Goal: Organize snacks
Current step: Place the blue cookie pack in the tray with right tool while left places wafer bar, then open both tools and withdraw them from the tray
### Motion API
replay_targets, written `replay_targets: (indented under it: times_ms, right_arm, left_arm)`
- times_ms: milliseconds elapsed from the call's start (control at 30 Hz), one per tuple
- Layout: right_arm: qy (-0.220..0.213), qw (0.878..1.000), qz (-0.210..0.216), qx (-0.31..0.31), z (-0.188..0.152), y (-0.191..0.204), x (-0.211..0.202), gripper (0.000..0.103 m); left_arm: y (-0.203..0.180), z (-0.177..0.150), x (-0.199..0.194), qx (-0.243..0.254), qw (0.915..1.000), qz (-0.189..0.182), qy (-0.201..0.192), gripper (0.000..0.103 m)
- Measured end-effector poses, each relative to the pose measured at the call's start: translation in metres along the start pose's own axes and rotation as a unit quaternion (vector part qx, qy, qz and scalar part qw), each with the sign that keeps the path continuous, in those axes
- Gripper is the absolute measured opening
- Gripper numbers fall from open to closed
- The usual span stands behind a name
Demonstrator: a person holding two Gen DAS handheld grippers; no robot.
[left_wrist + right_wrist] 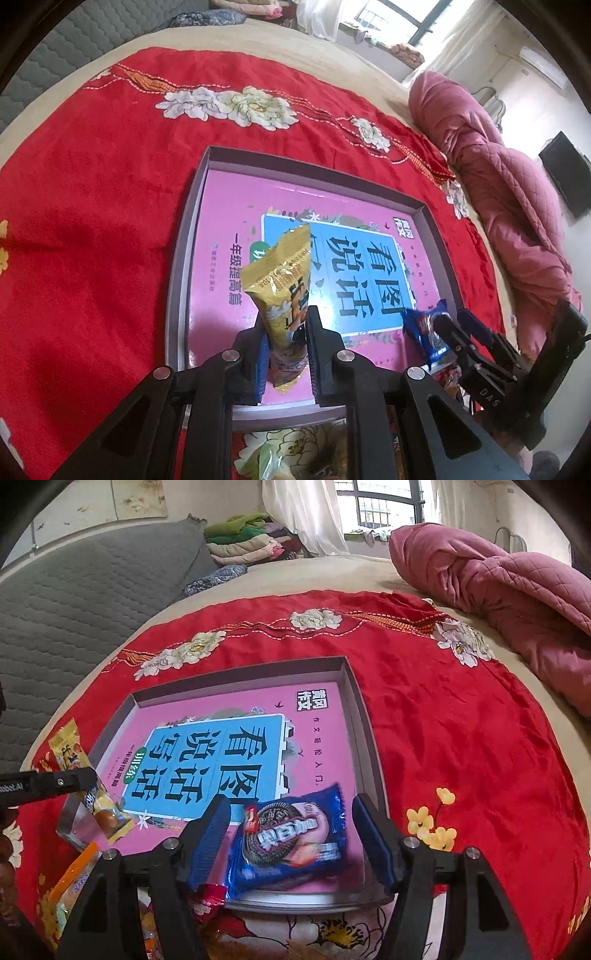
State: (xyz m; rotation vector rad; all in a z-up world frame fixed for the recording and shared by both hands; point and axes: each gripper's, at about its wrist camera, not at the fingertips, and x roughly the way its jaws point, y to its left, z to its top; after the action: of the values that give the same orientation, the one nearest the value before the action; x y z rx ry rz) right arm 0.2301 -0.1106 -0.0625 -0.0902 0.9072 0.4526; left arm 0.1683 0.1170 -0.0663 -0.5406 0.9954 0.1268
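Two views: I take my left wrist first, then my right.
Left view, left gripper (286,332): my jaws are clamped on the yellow snack packet (284,291), which stands upright between the blue pads, its crimped top pointing away from me.
Left view, packet writing: dark characters and a cartoon figure on the yellow wrapper; too creased for me to read.
Left view, box (181,280): shallow grey-walled tray lying on the red floral bedspread (92,221); my packet hangs over its near edge.
Left view, box floor: pink print with a blue panel carrying large characters, seen upside down, "看图说话"; smaller "一年级提高篇" runs along the panel's left side.
Left view, right gripper (448,326): at the box's near right corner, beside the blue cookie packet (424,328); "DAS" is printed on its black body.
Right view, right gripper (291,834): my jaws stand wide, one on each side of the blue cookie packet (291,840), and the pads do not press on it.
Right view, cookie packet: lies flat on the box (364,738) floor at the near right corner; it shows a dark sandwich cookie and white characters I cannot read.
Right view, left gripper: black finger at the left edge marked "...bot.AI", holding the yellow snack packet (70,753) over the box's left corner.
Right view, loose snacks: a red wrapper (208,895) just outside the near wall, and an orange-edged packet (72,878) on the bedspread.
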Motion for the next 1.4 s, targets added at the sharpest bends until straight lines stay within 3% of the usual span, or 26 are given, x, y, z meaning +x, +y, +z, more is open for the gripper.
replay_targets:
  times_ms: [233, 300, 367, 533, 700, 1167, 1267, 1400]
  right_arm:
    - [-0.007, 1.000, 0.000, 0.006, 0.000, -0.002, -0.007, 0.068]
    - [-0.010, 1.000, 0.001, 0.007, 0.000, -0.003, -0.009, 0.068]
    - [-0.012, 1.000, 0.001, 0.009, 0.000, -0.004, -0.011, 0.068]
    - [-0.019, 1.000, 0.003, 0.010, -0.001, -0.005, -0.017, 0.070]
    - [-0.025, 1.000, -0.001, 0.006, -0.002, -0.003, -0.023, 0.074]
    - [-0.045, 0.999, 0.004, 0.015, -0.004, -0.008, -0.046, 0.076]
    - [-0.054, 0.998, 0.004, 0.015, -0.004, -0.009, -0.054, 0.083]
    - [-0.066, 0.998, 0.003, 0.016, -0.003, -0.011, -0.065, 0.084]
  left_arm:
    - [0.001, -0.004, 0.005, -0.003, 0.9999, 0.006, 0.010, 0.026]
    - [0.001, -0.004, 0.006, -0.002, 0.9999, 0.007, 0.012, 0.042]
    - [0.001, -0.005, 0.005, -0.003, 0.9999, 0.005, 0.010, 0.051]
    - [0.001, -0.005, 0.002, -0.001, 1.0000, 0.003, 0.007, 0.056]
    - [0.000, -0.004, -0.005, -0.004, 1.0000, -0.003, 0.004, 0.069]
    - [0.005, -0.002, -0.031, -0.007, 0.9995, -0.023, -0.021, 0.074]
    - [0.005, -0.002, -0.039, -0.008, 0.9993, -0.022, -0.029, 0.076]
    - [0.004, -0.001, -0.049, -0.006, 0.9990, -0.024, -0.038, 0.076]
